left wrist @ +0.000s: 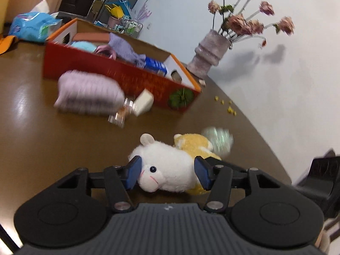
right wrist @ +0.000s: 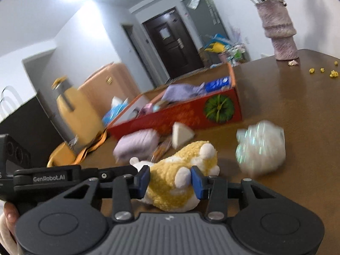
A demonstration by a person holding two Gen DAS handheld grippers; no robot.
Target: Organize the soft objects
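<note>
white plush lamb toy point(left wrist: 167, 165) sits clamped between left gripper point(left wrist: 167, 171) jaws; right gripper point(right wrist: 170, 179) jaws squeeze yellow fleecy plush toy point(right wrist: 174, 182) on brown table point(left wrist: 42, 138).

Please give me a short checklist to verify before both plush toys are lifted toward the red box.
1. Left hand-held gripper around the white plush toy: ok, a pad on each side of it.
2. Right hand-held gripper around the yellow plush toy: ok.
3. Firm squeeze on either toy: cannot tell.
4. The two toys apart from each other: not ok, they touch.
5. Free space in the red cardboard box: cannot tell, it already holds purple cloth.
6. Folded lilac cloth stands before the box: not ok, lift over it.
</note>
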